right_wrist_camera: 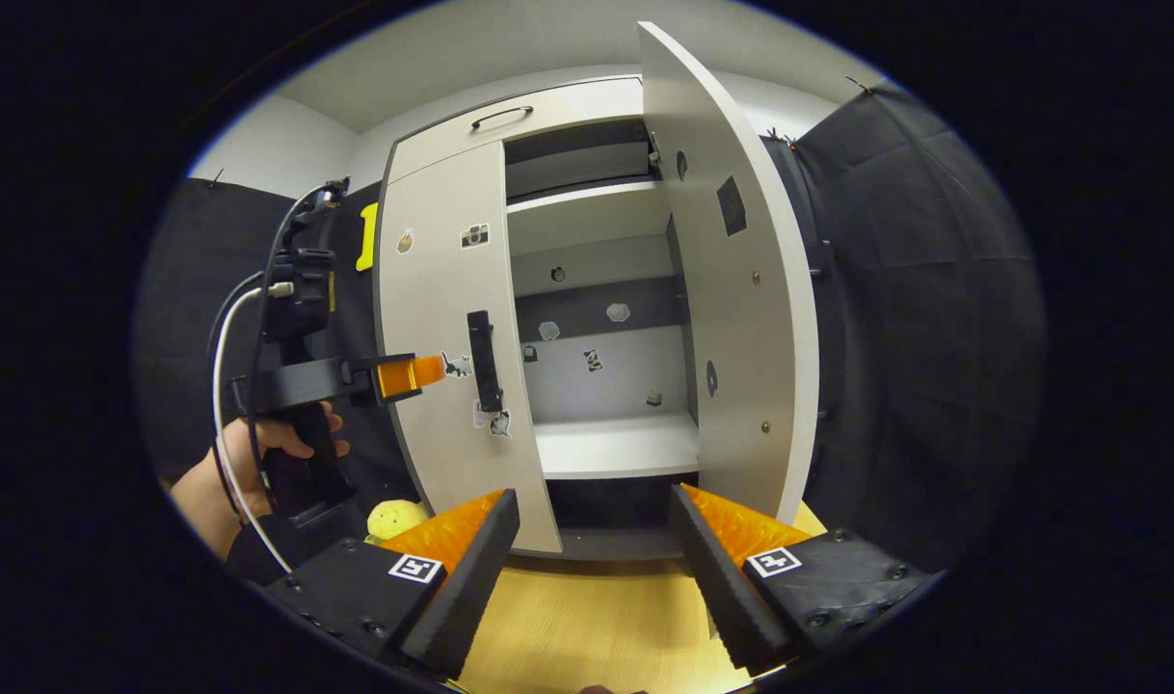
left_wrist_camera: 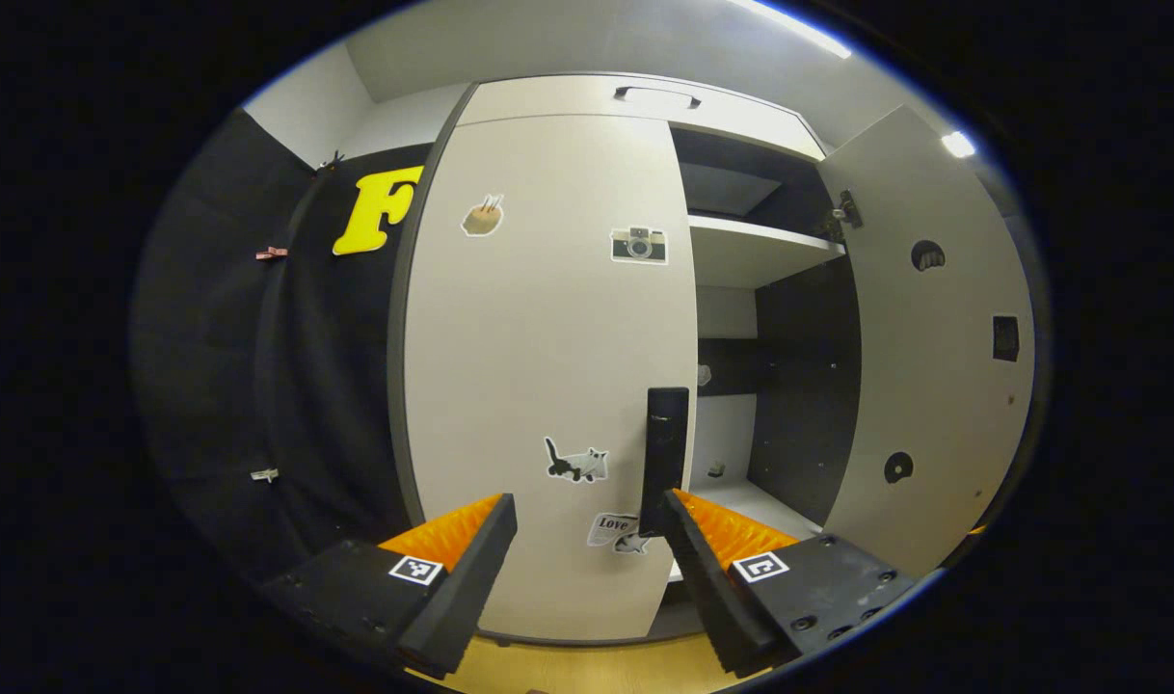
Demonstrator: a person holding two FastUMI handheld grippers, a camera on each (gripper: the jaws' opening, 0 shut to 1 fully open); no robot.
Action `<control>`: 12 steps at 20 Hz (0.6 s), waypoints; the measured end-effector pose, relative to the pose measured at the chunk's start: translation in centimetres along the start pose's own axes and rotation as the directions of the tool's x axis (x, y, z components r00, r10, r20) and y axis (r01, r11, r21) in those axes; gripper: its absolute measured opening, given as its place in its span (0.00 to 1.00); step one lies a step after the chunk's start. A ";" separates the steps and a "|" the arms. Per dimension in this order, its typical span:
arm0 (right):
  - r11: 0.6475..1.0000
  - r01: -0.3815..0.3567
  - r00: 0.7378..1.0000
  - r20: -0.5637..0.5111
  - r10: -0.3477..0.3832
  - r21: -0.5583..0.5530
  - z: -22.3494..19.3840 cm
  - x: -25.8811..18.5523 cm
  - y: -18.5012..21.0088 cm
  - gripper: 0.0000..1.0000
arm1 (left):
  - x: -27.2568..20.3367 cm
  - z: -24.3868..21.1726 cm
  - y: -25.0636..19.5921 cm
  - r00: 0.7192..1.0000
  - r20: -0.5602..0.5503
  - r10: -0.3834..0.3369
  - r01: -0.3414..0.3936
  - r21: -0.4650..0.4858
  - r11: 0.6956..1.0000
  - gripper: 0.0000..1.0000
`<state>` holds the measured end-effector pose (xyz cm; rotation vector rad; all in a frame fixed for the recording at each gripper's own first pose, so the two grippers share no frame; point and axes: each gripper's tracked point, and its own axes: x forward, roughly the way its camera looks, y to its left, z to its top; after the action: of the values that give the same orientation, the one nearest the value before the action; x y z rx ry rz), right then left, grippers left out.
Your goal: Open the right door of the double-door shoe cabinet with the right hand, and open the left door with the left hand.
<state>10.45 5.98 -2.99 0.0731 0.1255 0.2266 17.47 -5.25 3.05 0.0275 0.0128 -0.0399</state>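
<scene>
The shoe cabinet's left door is closed and carries several stickers and a dark vertical handle at its right edge. My left gripper is open just in front of it, the handle standing above the right finger, apart from both. The right door stands swung wide open, showing shelves. In the right gripper view my right gripper is open, back from the cabinet, facing the open compartment. The left door, its handle, the open right door and the left gripper in a hand appear there.
Black cloth walls flank the cabinet on both sides. A top drawer front with a dark handle sits above the doors. A yellow soft toy lies on the wooden floor by the cabinet's left corner.
</scene>
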 end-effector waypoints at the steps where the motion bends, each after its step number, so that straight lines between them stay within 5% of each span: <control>1: 1.000 0.001 1.000 0.009 -0.001 -0.018 0.1 0.2 -0.3 0.98 | 0.8 -0.2 -0.5 1.000 -0.006 -0.016 0.016 -0.005 1.000 0.90; 7: 1.000 -0.008 1.000 -0.018 0.008 -0.003 -1.0 1.6 -1.1 0.98 | 5.3 -0.6 -4.0 0.995 -0.027 -0.100 0.098 -0.057 0.993 0.71; 12: 0.999 -0.034 0.998 -0.042 0.036 0.034 -1.8 2.6 -1.0 0.99 | 8.0 -0.9 -4.3 0.998 -0.050 -0.026 0.027 0.023 0.999 0.67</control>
<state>12.91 5.65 -5.13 0.1035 0.1706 0.2610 25.23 -9.88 1.91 0.0517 0.0620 -0.0661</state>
